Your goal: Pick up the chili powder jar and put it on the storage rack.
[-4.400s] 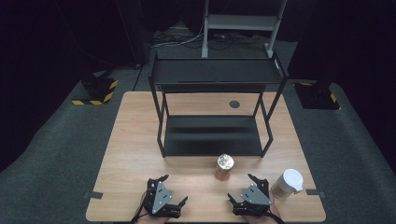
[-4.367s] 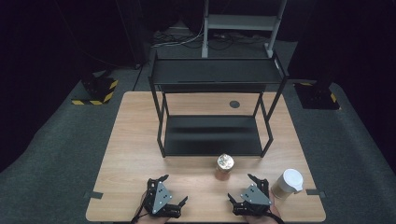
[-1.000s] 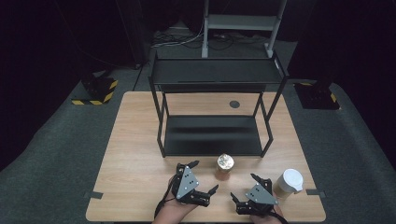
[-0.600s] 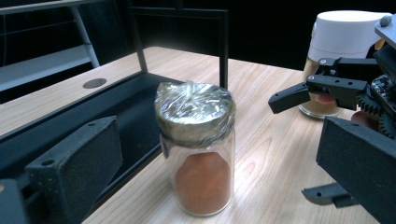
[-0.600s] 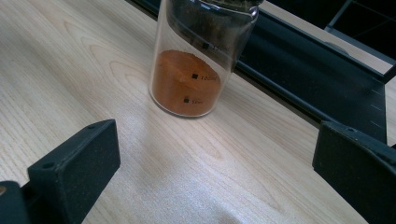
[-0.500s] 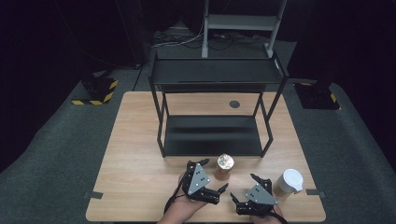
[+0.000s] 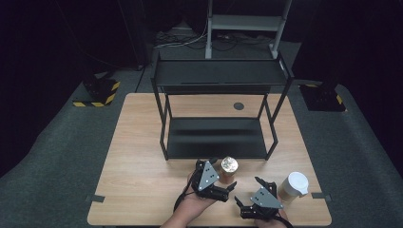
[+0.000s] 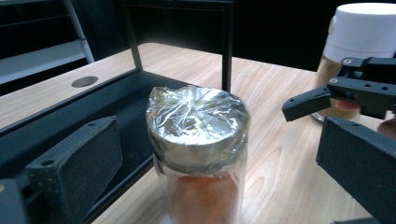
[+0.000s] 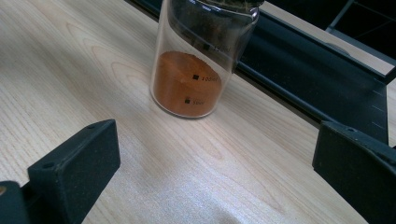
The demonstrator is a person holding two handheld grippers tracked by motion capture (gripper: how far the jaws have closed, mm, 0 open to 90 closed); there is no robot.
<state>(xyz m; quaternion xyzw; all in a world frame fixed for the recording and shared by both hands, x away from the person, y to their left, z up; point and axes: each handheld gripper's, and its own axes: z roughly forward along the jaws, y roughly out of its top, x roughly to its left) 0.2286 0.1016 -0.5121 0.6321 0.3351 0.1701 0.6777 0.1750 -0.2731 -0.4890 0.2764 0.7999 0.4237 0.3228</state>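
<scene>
Standing upright at lower centre of the high view on the wooden table [image 7: 142, 161], just before the black shelf rack [image 7: 216, 137]: foil-capped jar [image 7: 228, 168] of orange powder, sitting between wide-open left gripper [image 7: 227, 181]; right gripper [image 7: 248, 194] gaping wide beside white-lidded jar [image 7: 294, 186].

Table [image 7: 142, 156] lit from above, surroundings dark; close views soft.
</scene>
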